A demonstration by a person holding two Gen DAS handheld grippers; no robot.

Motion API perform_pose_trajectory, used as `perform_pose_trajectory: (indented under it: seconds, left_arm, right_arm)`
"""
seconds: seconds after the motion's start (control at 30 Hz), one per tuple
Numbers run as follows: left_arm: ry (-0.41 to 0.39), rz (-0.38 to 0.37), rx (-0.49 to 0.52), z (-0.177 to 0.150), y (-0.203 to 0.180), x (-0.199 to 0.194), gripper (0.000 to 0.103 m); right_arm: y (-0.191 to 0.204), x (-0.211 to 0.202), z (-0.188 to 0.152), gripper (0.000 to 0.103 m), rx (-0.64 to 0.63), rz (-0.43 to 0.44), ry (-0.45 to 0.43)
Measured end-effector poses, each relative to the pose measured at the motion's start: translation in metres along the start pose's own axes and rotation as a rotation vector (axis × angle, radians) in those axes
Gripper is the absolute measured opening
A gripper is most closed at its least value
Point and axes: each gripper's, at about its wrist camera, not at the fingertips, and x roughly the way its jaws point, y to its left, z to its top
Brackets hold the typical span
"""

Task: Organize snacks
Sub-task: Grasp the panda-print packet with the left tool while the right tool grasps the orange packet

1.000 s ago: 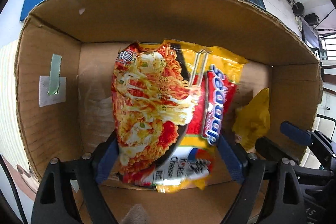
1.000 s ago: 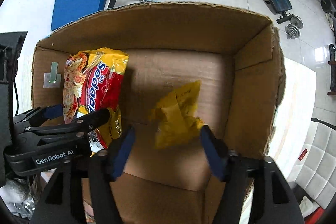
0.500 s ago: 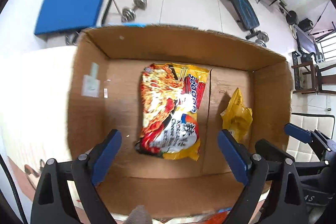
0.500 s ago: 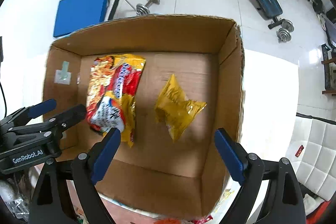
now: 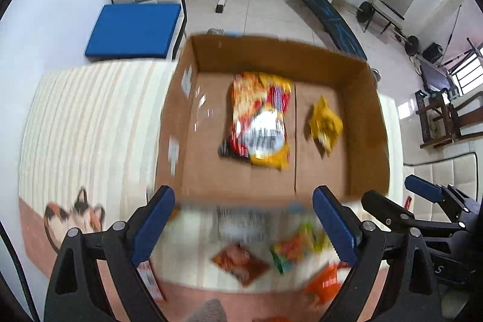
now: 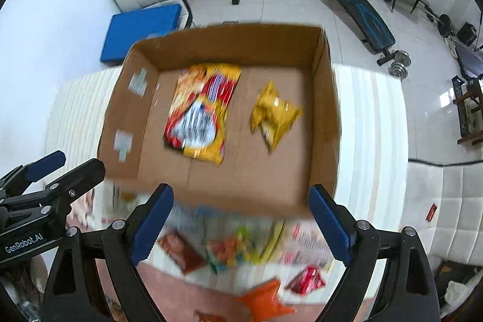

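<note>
Left wrist view: the left gripper (image 5: 243, 224) has its jaws spread wide with nothing between them, hanging above the near edge of the cardboard box (image 5: 366, 125). Inside the box lie a noodle packet (image 5: 259, 118) flat on the floor and a small yellow packet (image 5: 326, 122) just to its right, apart from it. Closer to the camera, loose snacks sit on the striped cloth (image 5: 90, 125) — a brown packet (image 5: 240, 263), a green-and-orange one (image 5: 297, 251) and an orange one (image 5: 327, 282). All blurry, so I can't read any labels.

Right wrist view: the right gripper (image 6: 240, 224) is also released and empty, over the same near wall. The noodle packet (image 6: 203, 110) and yellow packet (image 6: 274, 115) rest on the box floor. Below, I see the brown packet (image 6: 181, 251), an orange packet (image 6: 265, 296) and a red packet (image 6: 306, 281) outside the box.

My take: the next step is picking another loose snack. I'd go one packet per gripper, come straight down over a packet's short side, pinch an edge — not the puffy middle — and keep the two grippers apart so they don't clash. Drop into the bare floor left of the noodles.
</note>
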Motion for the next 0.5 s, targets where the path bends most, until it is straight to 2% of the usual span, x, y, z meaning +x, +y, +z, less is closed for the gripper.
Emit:
perform_pose_trajectory:
  seconds: [0.17, 0.27, 0.3, 0.4, 0.5]
  left_arm:
    - [0.104, -0.011, -0.006, -0.085, -0.002, 0.011, 0.094]
    - [0.240, -0.043, -0.017, -0.141, -0.005, 0.037, 0.094]
    - [0.311, -0.066, -0.025, -0.162, -0.005, 0.050, 0.094]
    - [0.440, -0.114, -0.053, -0.205, -0.005, 0.075, 0.094]
    - [0.519, -0.168, -0.074, -0.235, -0.009, 0.091, 0.093]
  right_arm:
    - [-0.008, 0.013, -0.074, 0.093, -0.018, -0.012, 0.107]
    - [-0.017, 0.028, -0.118, 0.093, -0.023, -0.031, 0.189]
    - [-0.021, 0.033, -0.131, 0.093, -0.020, -0.037, 0.211]
    - [-0.036, 0.047, -0.166, 0.093, 0.009, -0.042, 0.276]
    - [-0.046, 0.058, -0.190, 0.093, 0.031, -0.050, 0.302]
